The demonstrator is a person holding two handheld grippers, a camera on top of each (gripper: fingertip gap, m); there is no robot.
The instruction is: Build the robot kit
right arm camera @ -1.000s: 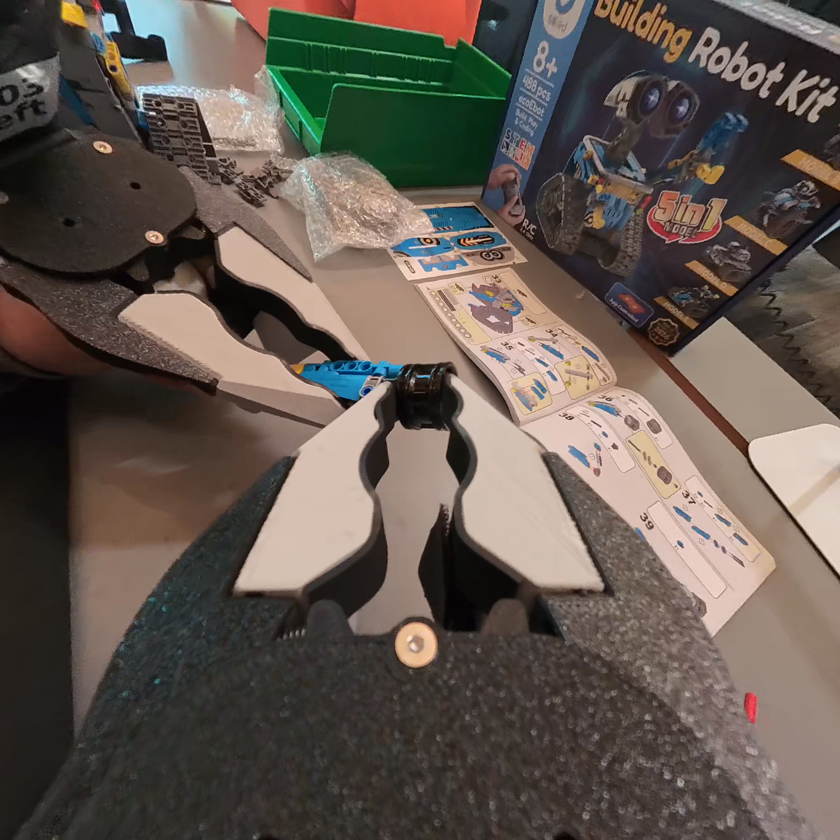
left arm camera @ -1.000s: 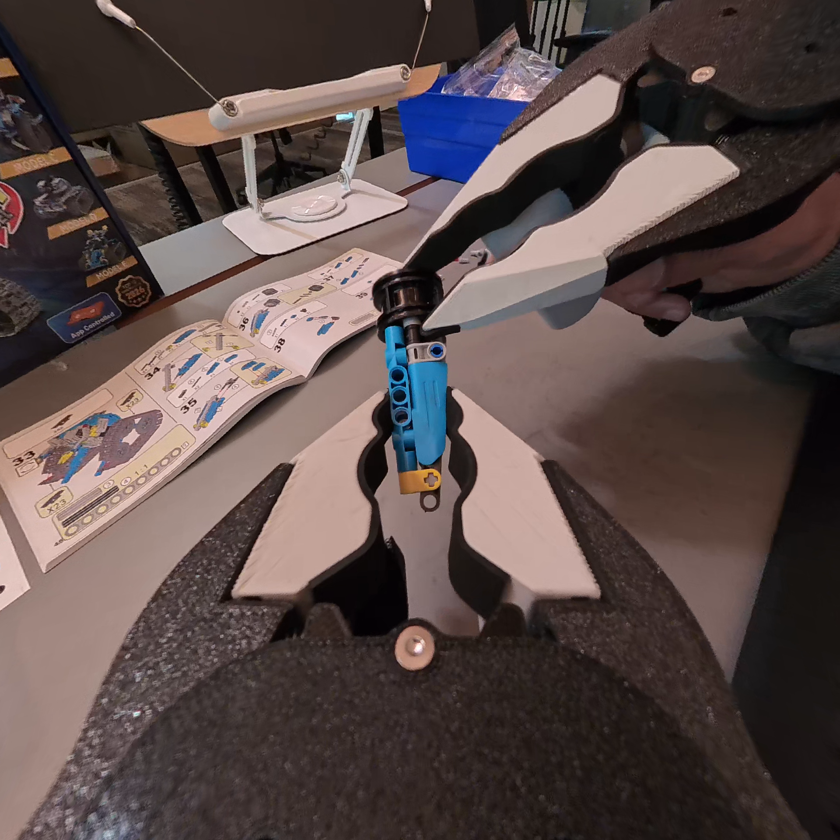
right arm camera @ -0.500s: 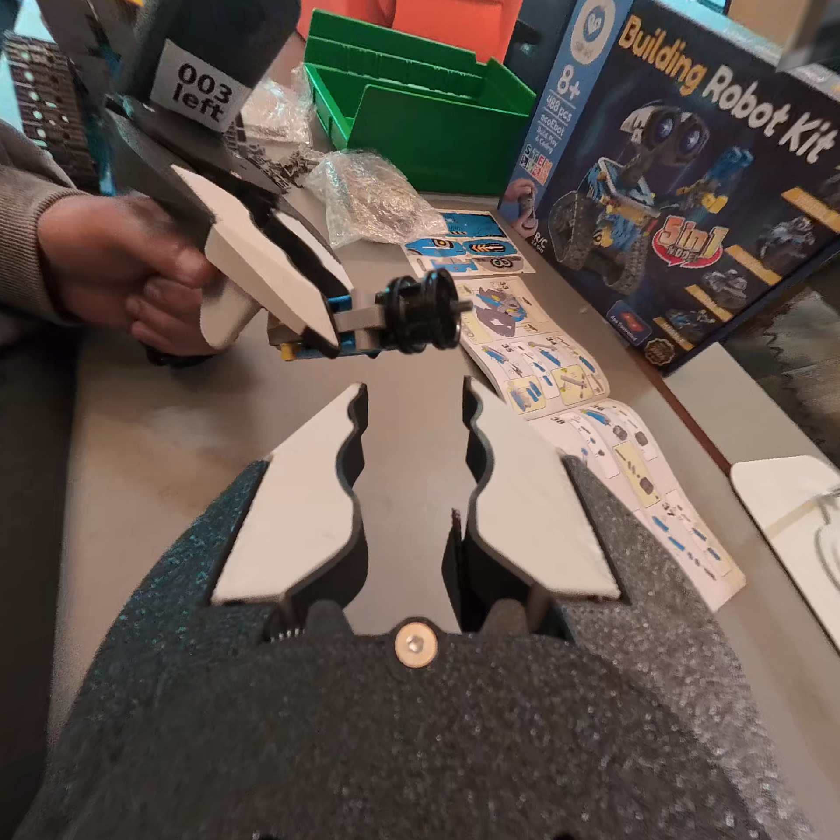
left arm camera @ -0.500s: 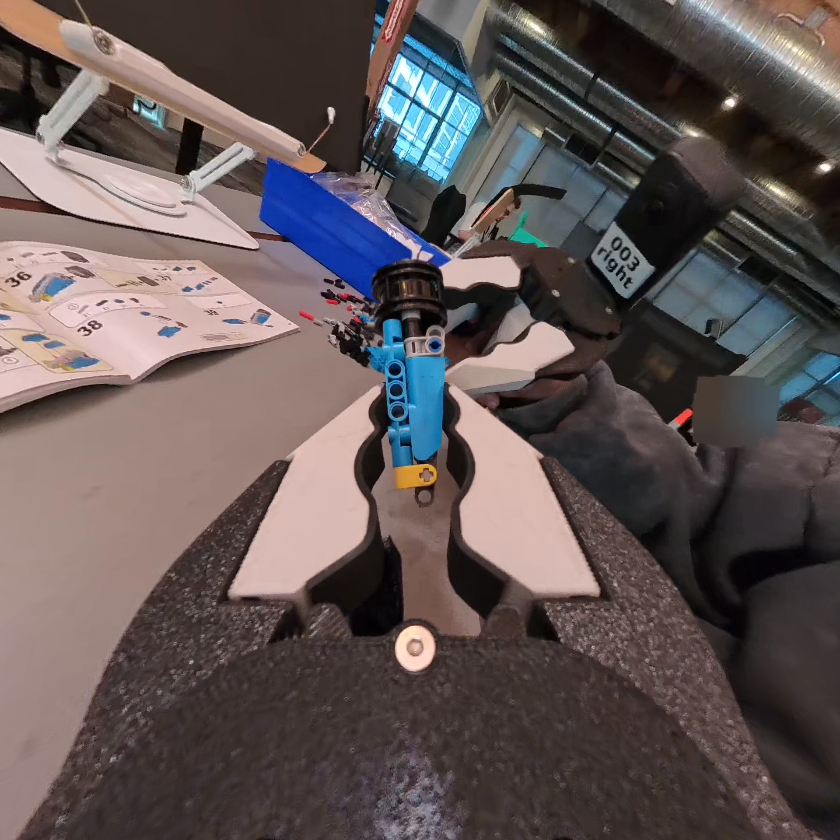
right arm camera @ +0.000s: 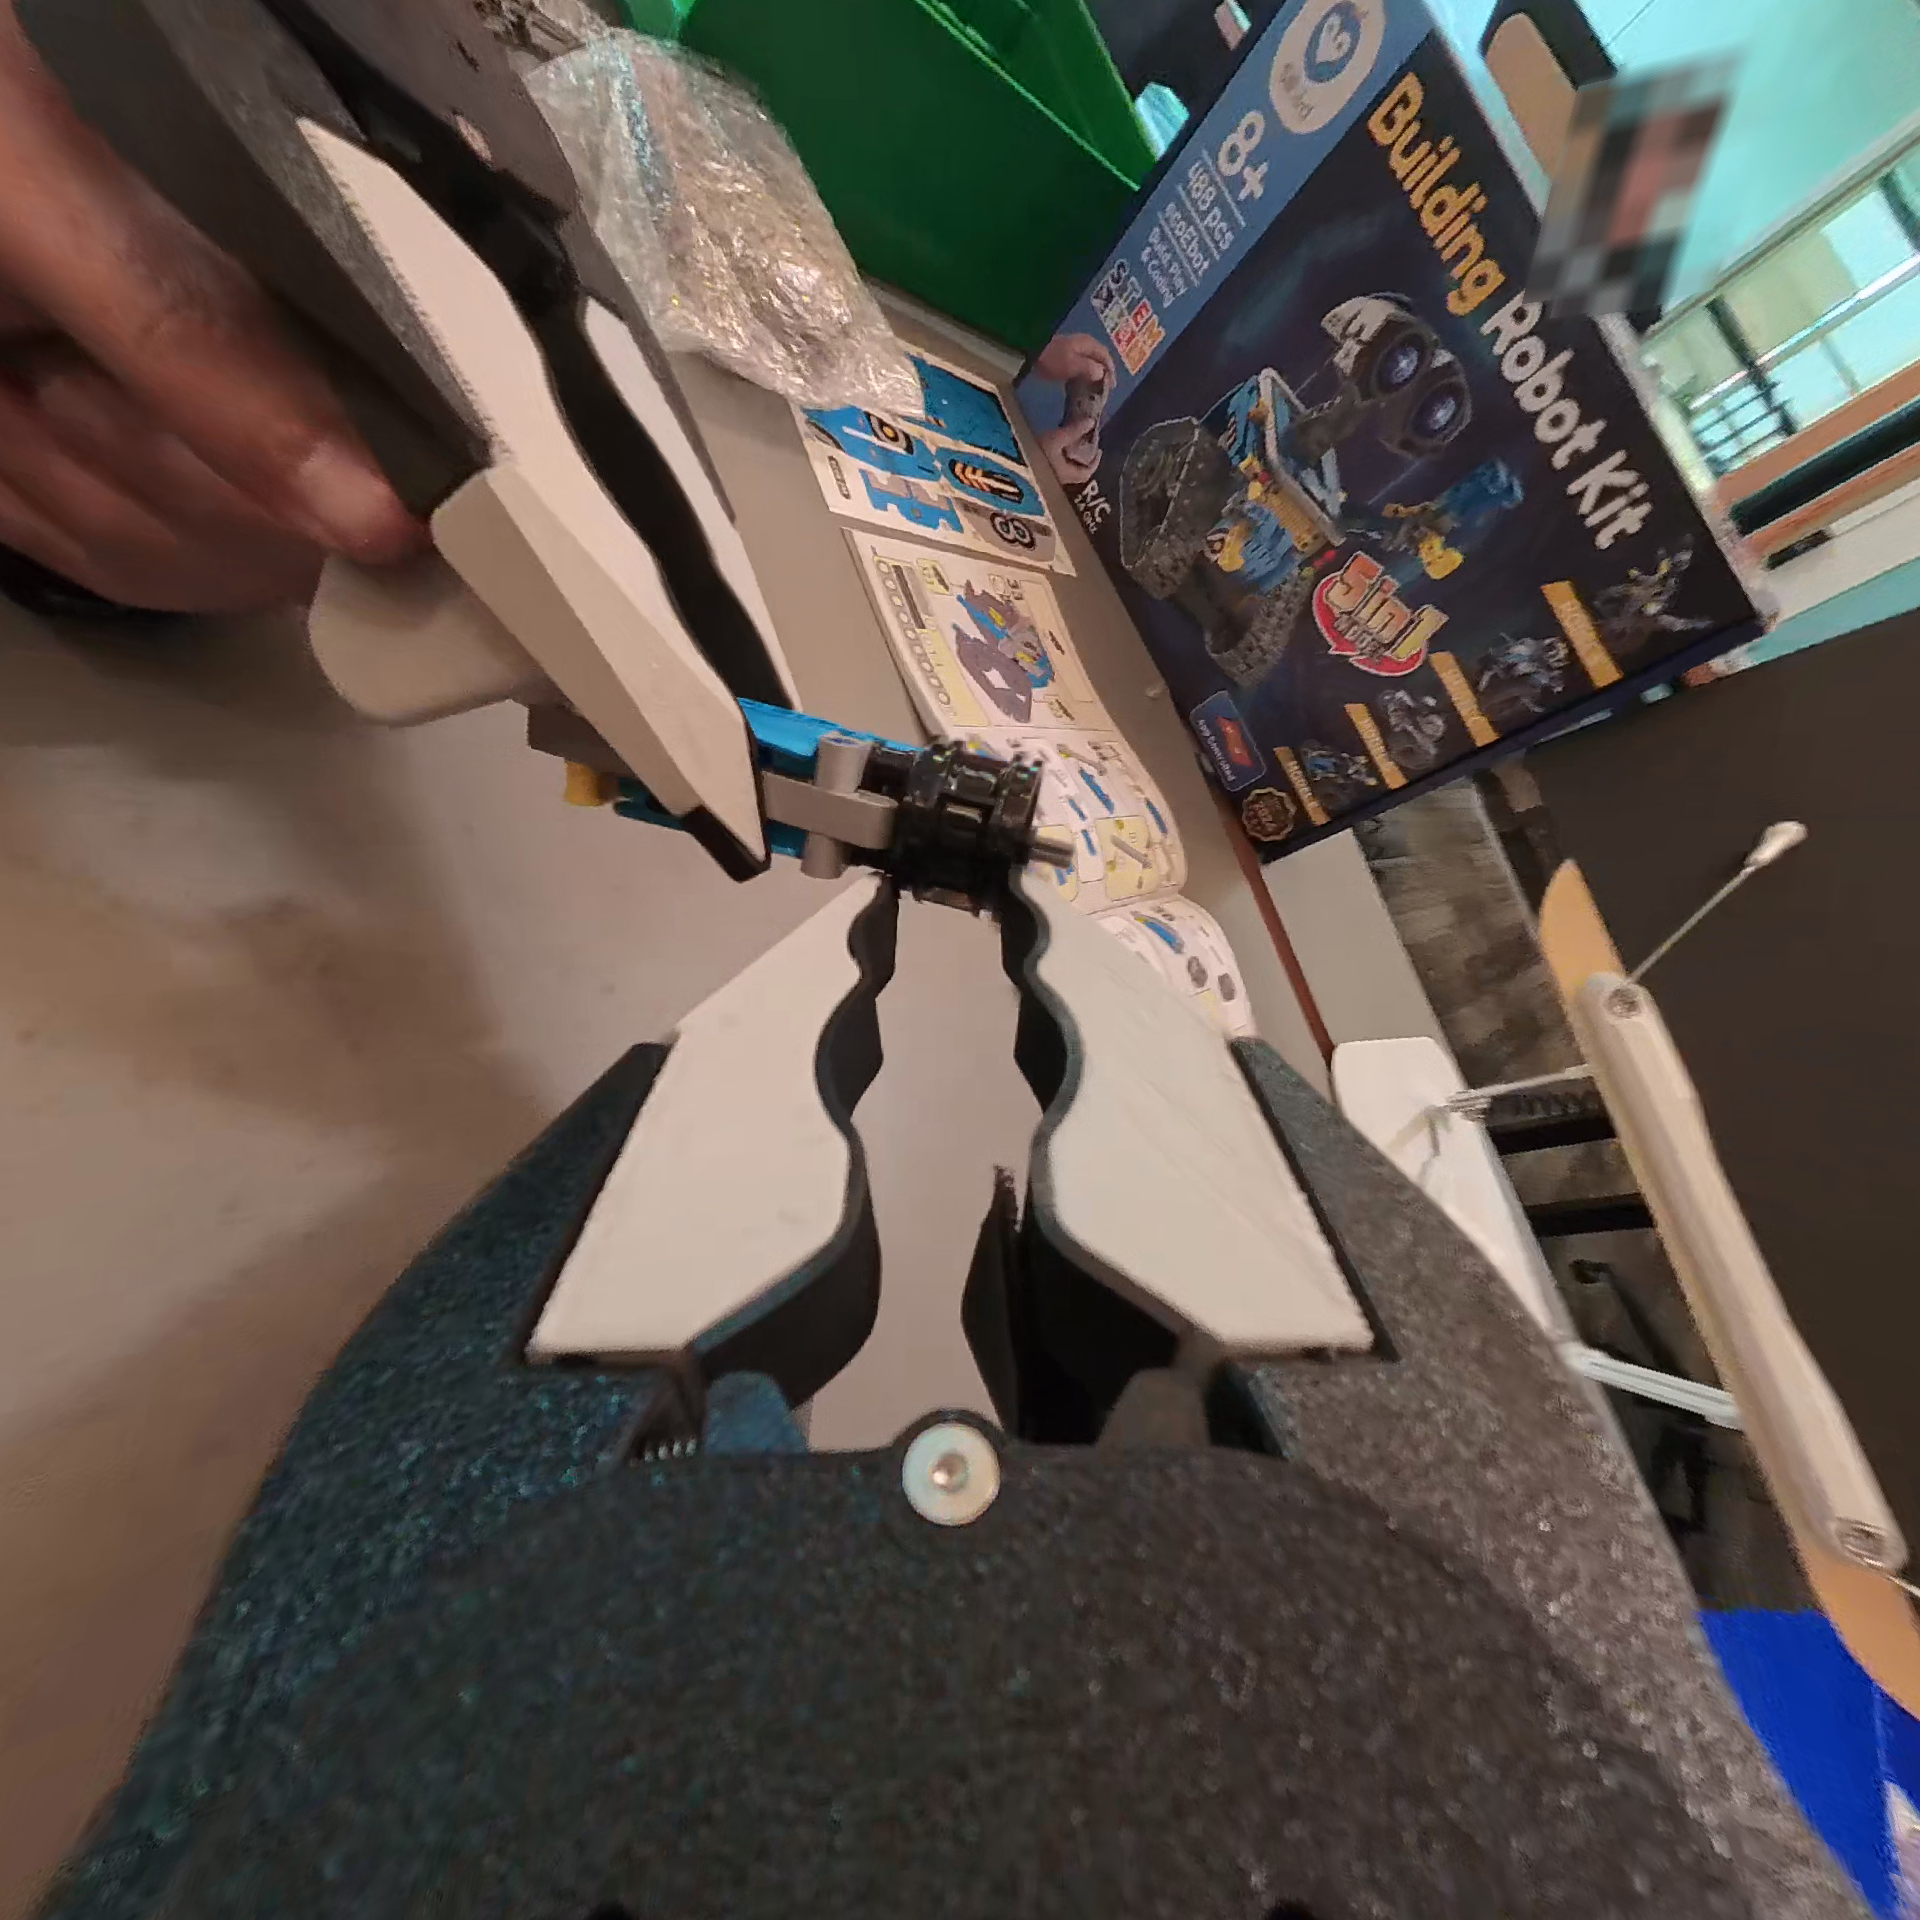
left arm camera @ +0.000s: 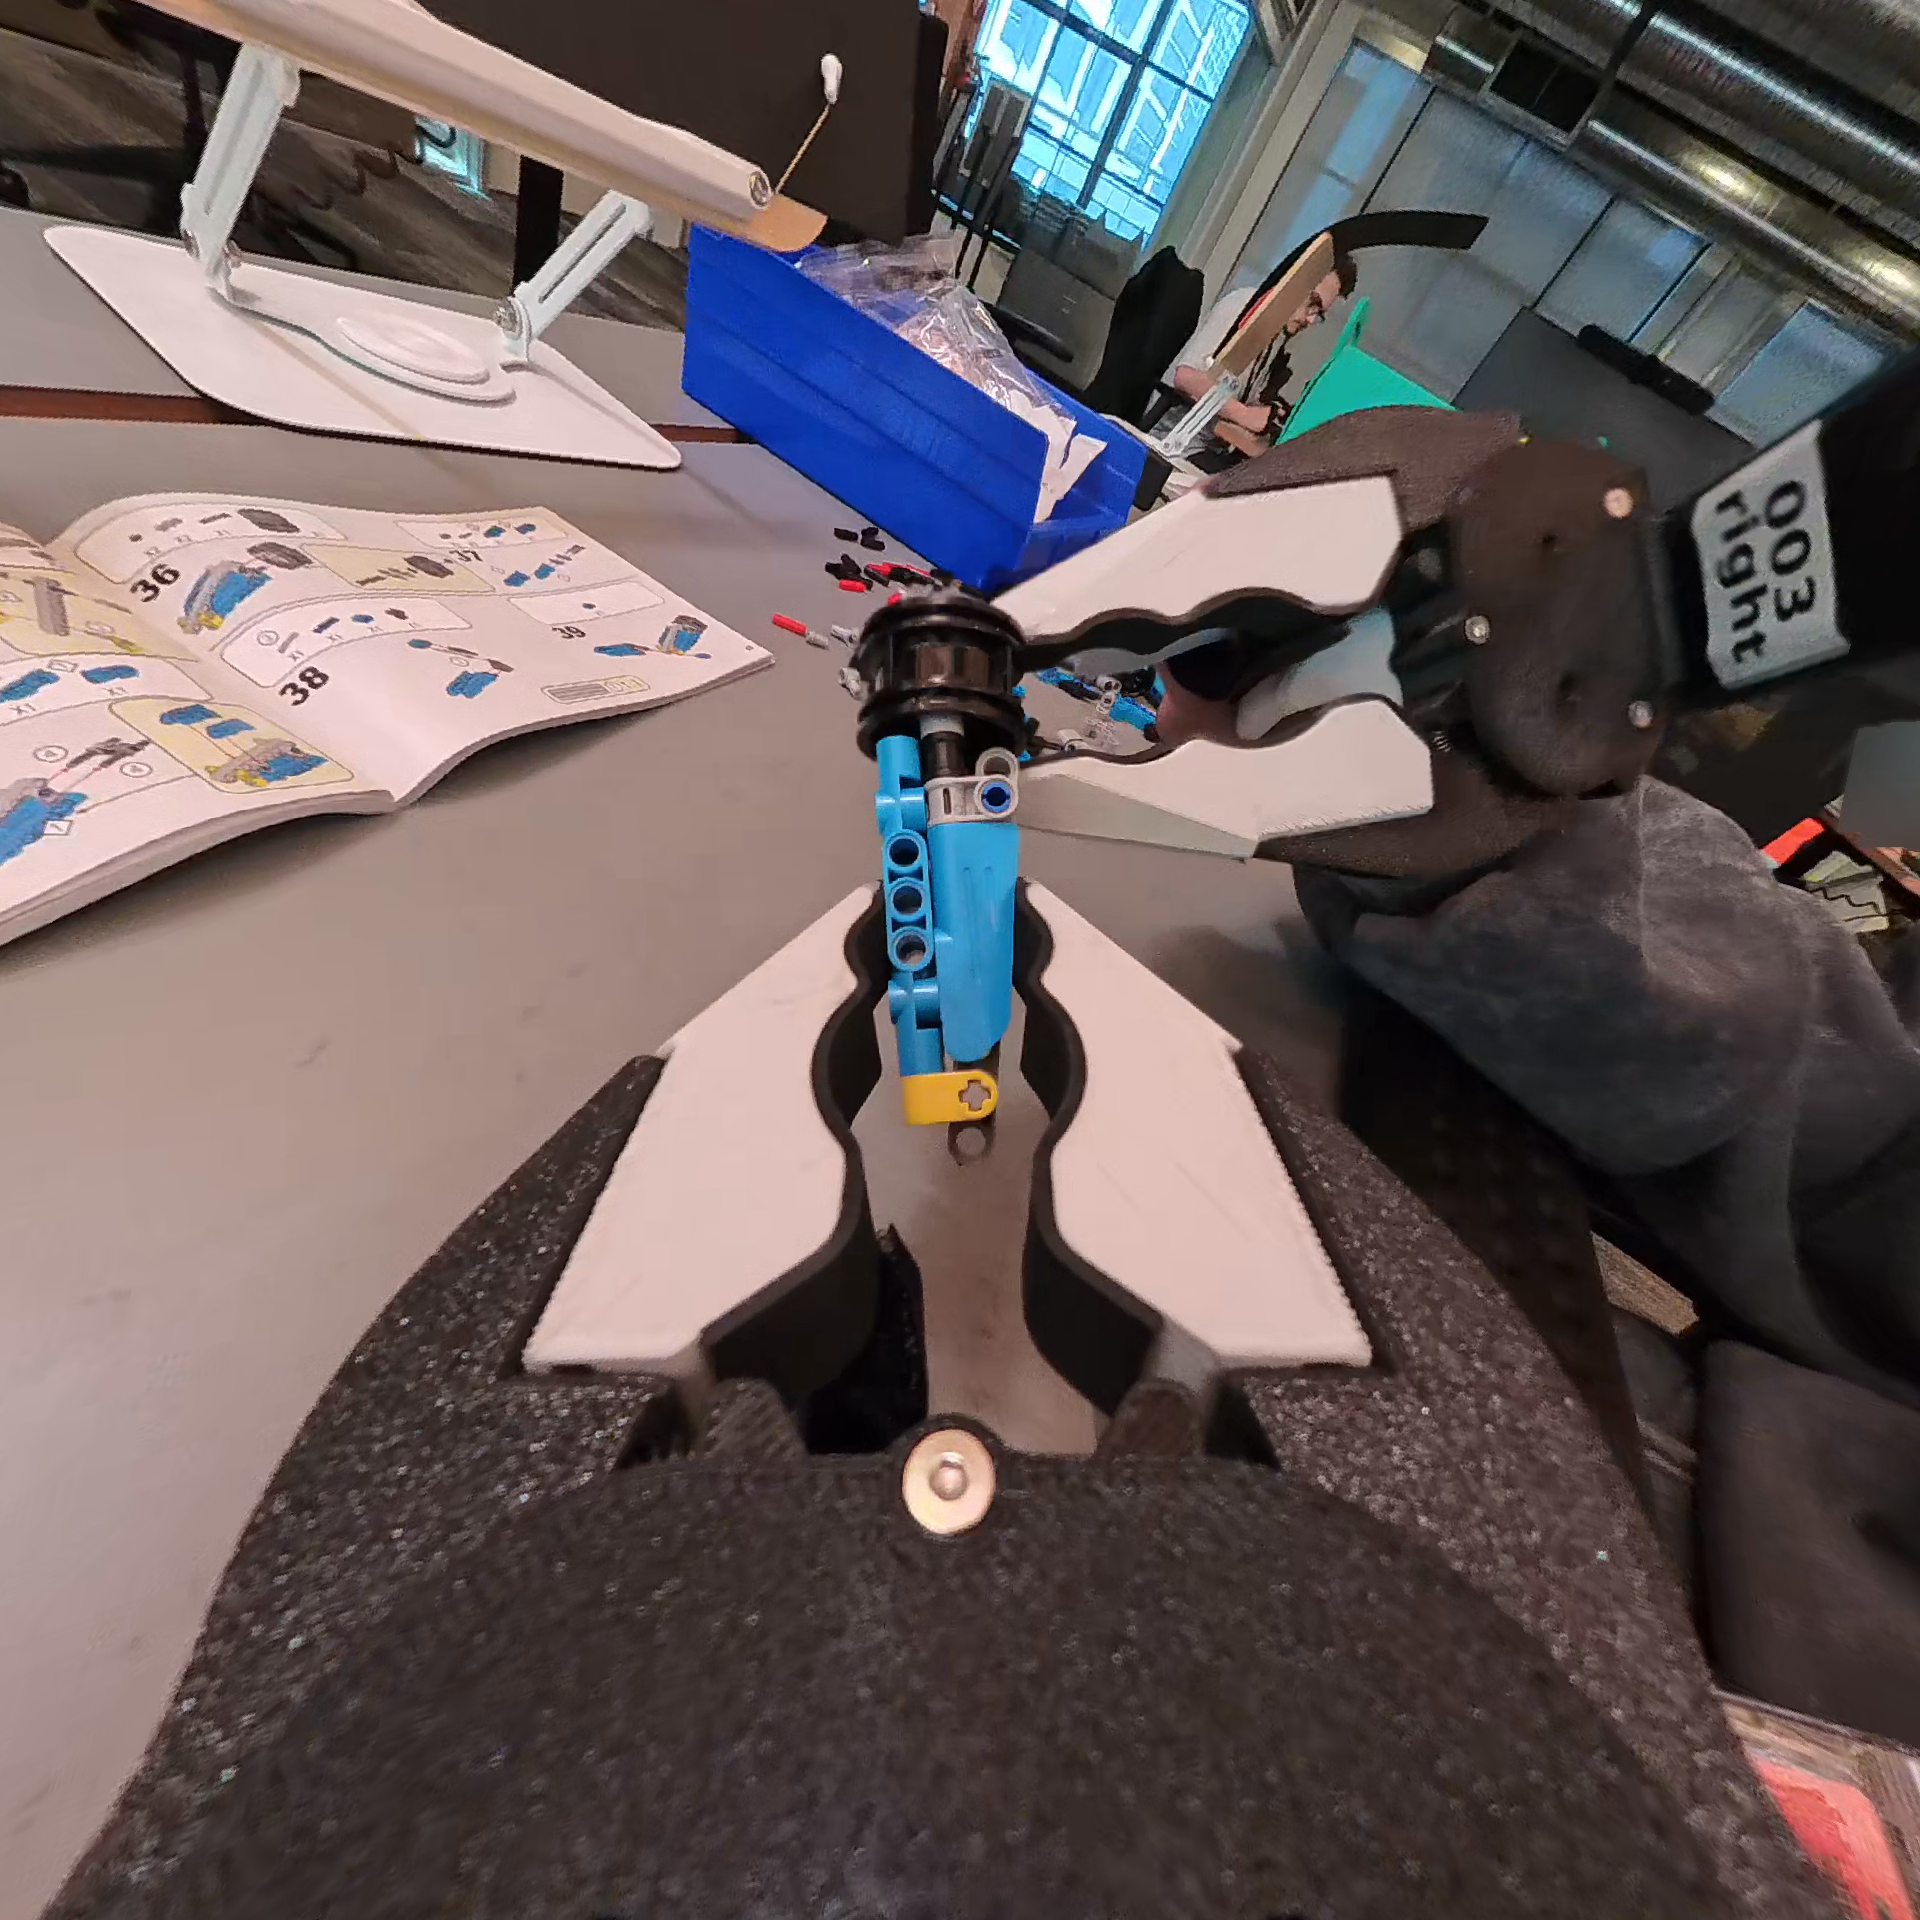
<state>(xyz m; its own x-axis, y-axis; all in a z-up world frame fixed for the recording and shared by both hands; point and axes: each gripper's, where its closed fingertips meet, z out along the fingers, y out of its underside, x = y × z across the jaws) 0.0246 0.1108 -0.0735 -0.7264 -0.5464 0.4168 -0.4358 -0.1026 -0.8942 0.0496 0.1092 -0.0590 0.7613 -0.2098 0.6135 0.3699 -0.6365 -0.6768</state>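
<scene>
While held above the grey table (left arm camera: 312,1091), items read: booklet (left arm camera: 343,665), lying open at 10 o'clock; left gripper (left arm camera: 951,914), clamped on blue brick piece (left arm camera: 951,935); right gripper (right arm camera: 940,894), at 2 o'clock, tips pinching black wheel (left arm camera: 938,665) atop that piece.

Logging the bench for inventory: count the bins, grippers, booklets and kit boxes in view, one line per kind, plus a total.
Bins: 2, the blue bin and the green bin
Grippers: 2, the left gripper, shut on the blue assembly, and the right gripper
Booklets: 1, the instruction booklet
Kit boxes: 1, the kit box
Total: 6
</scene>
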